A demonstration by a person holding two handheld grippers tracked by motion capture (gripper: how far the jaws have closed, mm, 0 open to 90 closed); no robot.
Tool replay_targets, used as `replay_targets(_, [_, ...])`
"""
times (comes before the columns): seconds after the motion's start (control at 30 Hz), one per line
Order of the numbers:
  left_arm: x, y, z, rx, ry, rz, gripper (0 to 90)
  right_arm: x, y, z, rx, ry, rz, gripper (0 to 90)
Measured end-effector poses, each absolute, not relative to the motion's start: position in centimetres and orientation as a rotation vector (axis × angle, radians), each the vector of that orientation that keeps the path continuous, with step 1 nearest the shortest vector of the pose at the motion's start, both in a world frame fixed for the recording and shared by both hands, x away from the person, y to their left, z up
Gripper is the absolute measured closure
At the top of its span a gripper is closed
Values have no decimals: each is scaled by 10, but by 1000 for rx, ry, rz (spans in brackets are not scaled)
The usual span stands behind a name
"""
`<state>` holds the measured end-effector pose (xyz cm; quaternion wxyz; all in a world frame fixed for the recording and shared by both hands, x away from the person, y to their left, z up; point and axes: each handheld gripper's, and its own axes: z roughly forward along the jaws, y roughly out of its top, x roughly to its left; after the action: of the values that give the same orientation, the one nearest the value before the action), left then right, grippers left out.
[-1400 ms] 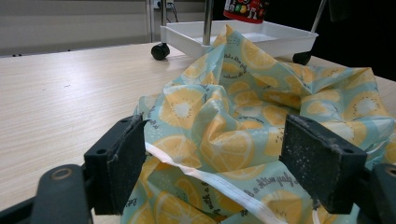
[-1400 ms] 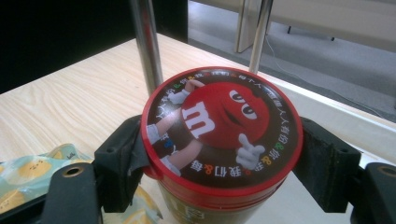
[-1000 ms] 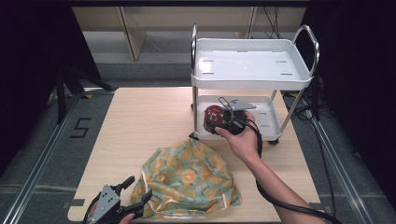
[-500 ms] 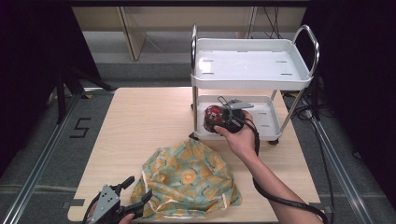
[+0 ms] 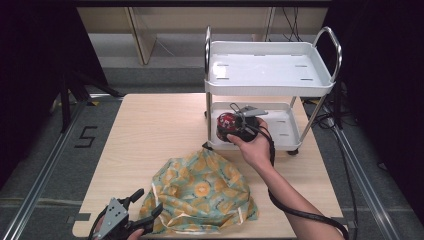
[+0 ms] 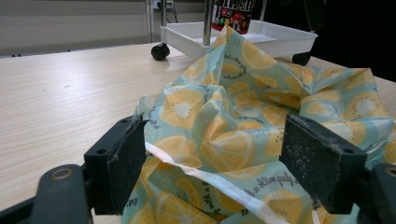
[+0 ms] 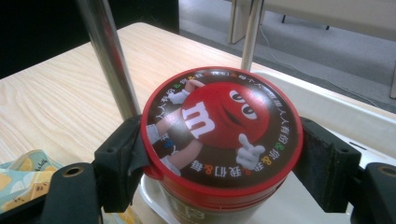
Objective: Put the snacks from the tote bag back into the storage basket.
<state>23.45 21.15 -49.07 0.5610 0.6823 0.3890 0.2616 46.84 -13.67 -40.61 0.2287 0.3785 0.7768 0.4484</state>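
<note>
A round M&M's can (image 5: 227,124) with a red lid (image 7: 219,126) stands at the left front corner of the white cart's lower tray (image 5: 287,131). My right gripper (image 5: 234,127) is shut on it, one jaw pressed to each side of the lid. A lemon-print bag (image 5: 200,190) lies crumpled on the table near the front edge. At the bag's left front corner sits my left gripper (image 5: 145,209), open, with the bag's white-hemmed edge (image 6: 205,175) lying between its jaws.
The two-tier white cart (image 5: 270,67) on castors stands at the table's far right, its chrome post (image 7: 105,51) just beside the can. Bare wooden table (image 5: 150,130) stretches left of the cart and behind the bag. A dark drop flanks both table sides.
</note>
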Motion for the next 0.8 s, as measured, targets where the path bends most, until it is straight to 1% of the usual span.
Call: replay_targets(0.8, [235, 212, -491, 1604, 915, 614, 216, 478, -125, -427, 1047, 2164, 1192, 260])
